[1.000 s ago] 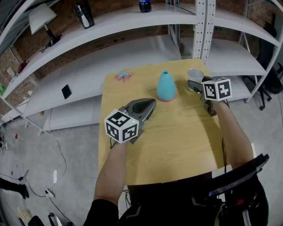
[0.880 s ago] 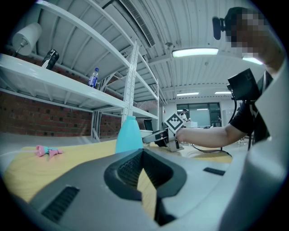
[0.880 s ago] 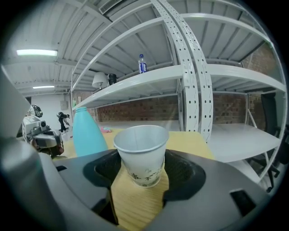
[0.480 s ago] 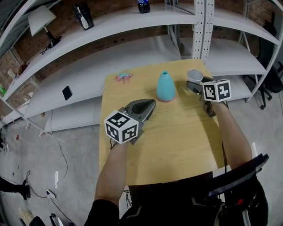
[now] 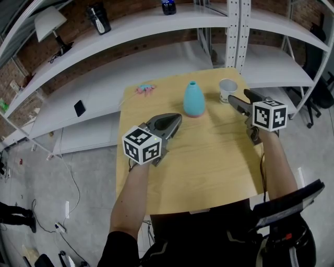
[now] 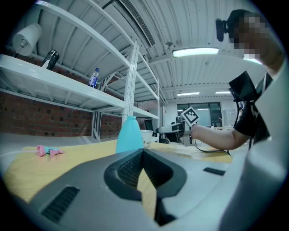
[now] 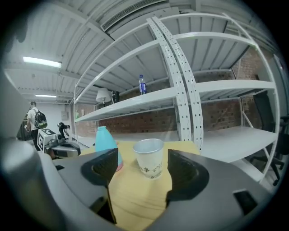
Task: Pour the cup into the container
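Note:
A white paper cup (image 5: pixel 227 89) stands upright near the far right edge of the wooden table (image 5: pixel 209 167). To its left stands the light-blue, cone-shaped container (image 5: pixel 193 99) with a narrow neck. My right gripper (image 5: pixel 241 99) sits just behind the cup, and its jaws are opening. In the right gripper view the cup (image 7: pixel 150 158) stands a little ahead of the jaws, free of both pads, with the container (image 7: pixel 106 142) to its left. My left gripper (image 5: pixel 175 119) hovers near the container's left side, shut and empty. In the left gripper view the container (image 6: pixel 128 134) and the cup (image 6: pixel 145 137) lie ahead.
A small pink object (image 5: pixel 146 89) lies at the table's far left corner. White shelving curves behind the table and carries a lamp (image 5: pixel 49 21), a black flask (image 5: pixel 99 17), a bottle (image 5: pixel 168 6) and a phone (image 5: pixel 78 108). The table's right edge is close to the cup.
My right gripper has drawn back and to the right, off the cup, which now stands alone on the table. The left gripper has barely moved.

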`<state>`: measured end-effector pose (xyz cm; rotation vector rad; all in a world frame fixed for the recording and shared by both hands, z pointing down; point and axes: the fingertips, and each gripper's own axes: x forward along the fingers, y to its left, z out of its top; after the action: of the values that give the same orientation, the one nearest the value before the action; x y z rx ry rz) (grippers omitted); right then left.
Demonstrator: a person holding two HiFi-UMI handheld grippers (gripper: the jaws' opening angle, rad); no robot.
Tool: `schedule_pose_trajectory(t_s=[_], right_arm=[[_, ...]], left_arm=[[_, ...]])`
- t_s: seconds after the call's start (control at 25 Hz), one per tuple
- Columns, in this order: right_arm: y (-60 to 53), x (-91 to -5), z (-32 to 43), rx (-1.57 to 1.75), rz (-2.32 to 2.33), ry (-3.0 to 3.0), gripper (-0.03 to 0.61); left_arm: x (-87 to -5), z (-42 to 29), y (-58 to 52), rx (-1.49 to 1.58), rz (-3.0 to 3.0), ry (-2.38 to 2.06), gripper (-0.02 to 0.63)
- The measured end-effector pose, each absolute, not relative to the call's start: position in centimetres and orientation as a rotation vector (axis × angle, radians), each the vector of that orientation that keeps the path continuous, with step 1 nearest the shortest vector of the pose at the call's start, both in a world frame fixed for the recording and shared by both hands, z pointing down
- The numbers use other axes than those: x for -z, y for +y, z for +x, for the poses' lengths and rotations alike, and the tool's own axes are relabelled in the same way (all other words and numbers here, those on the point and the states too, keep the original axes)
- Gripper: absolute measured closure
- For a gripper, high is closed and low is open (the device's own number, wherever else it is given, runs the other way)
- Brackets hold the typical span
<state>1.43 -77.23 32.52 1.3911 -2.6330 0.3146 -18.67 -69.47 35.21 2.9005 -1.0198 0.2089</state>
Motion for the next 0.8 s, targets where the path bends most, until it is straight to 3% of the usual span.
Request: schedule_pose_trajectory(t_s=[0.12, 0.32, 0.44, 0.48, 0.8], right_arm=[[-75.4, -31.9, 0.7, -0.282, 1.351, -2.677, 0.249], [-72.5, -30.8, -0.8, -0.23, 1.284, -2.751, 0.357], [-71.2, -30.2, -1.2, -0.199, 1.28, -2.783, 0.532], [-70.8, -30.0, -1.3, -0.197, 1.28, -2.794, 0.56], [-66.6, -28.3, -2.7, -0.153, 1.224, -2.86, 0.577]], left_arm=[[-35.3, -18.9, -69.2, -0.211, 2.888, -1.045, 0.618], [-33.7, -18.4, -68.1, -0.183, 2.897, -1.068, 0.618], [-31.5, -18.0, -66.6, -0.125, 2.916, -1.093, 0.618], [-30.9, -17.8, -66.0, -0.115, 2.922, -1.101, 0.618], [-29.7, -18.6, -61.6, -0.054, 2.852, -1.253, 0.618]])
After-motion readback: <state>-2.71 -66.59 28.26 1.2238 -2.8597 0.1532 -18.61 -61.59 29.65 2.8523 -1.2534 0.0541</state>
